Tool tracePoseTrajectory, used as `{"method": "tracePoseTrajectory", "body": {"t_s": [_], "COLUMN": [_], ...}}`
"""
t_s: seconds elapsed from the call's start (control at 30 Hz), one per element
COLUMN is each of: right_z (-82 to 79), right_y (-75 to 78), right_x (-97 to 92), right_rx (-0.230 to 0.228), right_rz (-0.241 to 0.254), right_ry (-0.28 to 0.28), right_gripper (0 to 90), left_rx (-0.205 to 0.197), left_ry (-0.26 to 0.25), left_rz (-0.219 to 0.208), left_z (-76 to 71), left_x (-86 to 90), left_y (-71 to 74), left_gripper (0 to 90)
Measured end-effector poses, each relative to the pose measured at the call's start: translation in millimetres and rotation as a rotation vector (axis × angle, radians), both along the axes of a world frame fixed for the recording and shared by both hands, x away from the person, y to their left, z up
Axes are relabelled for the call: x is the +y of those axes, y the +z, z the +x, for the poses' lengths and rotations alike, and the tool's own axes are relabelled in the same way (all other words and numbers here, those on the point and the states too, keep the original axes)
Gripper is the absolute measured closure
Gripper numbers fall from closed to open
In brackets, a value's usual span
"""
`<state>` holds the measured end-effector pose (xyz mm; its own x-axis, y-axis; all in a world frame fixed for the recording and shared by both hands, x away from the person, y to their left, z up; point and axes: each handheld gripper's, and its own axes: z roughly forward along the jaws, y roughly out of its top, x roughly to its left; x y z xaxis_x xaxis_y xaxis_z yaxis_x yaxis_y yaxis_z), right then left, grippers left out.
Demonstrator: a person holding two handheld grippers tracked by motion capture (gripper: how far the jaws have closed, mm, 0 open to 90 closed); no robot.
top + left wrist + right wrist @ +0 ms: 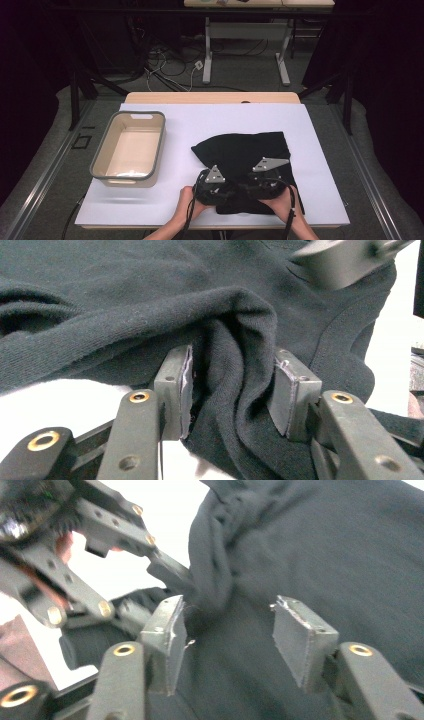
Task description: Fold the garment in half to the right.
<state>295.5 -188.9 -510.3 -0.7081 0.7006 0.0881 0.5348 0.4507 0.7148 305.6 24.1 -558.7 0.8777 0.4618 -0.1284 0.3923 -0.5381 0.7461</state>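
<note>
A black garment (245, 147) lies bunched on the white table cover, right of the middle. Both hands hold their grippers at its near edge, close side by side. In the left gripper view, my left gripper (232, 385) (219, 186) has a raised fold of the black cloth (235, 355) standing loosely between its parted jaws. My right gripper (227, 630) (260, 184) hovers over flat black cloth (320, 550) with its jaws apart and nothing pinched. The left gripper's linkage (100, 535) shows at the upper left of the right gripper view, beside the same fold.
A beige bin with a grey rim (100, 160) stands on the left of the white cover (190, 120). Bare white surface lies between bin and garment and behind the garment. Beyond the table are a desk frame and cables on the floor.
</note>
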Motion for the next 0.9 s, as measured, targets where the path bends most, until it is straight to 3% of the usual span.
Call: {"method": "tracePoseTrajectory", "body": {"t_s": [0.2, 0.3, 0.33, 0.43, 0.63, 0.9], "right_z": [13.4, 14.9, 14.7, 14.2, 10.8, 8.2], "right_y": [-7.0, -13.1, -14.1, -15.6, -11.7, -9.4], "right_x": [24.1, 29.3, 29.0, 26.4, 20.5, 13.4], "right_rx": [0.021, 0.029, 0.029, 0.017, -0.024, -0.041], "right_rz": [-0.048, -0.067, -0.079, -0.069, -0.059, -0.067], "right_ry": [0.052, 0.052, 0.051, 0.033, 0.018, -0.002], "right_gripper": [64.3, 84.3, 86.9, 88.0, 88.1, 87.9], "left_rx": [0.009, 0.008, 0.01, 0.02, -0.004, -0.035], "left_ry": [0.002, -0.011, -0.013, -0.013, 0.008, 0.038], "left_rz": [-0.009, -0.007, -0.006, -0.012, 0.003, 0.036], "left_z": [-1.4, -1.6, -1.8, -4.6, -13.3, -24.8], "left_x": [-0.4, 0.8, 1.9, 8.0, 34.9, 71.9], "left_y": [-0.4, 0.8, 2.0, 7.5, 21.9, 20.5], "left_gripper": [53.0, 48.2, 45.5, 36.9, 22.2, 15.1]}}
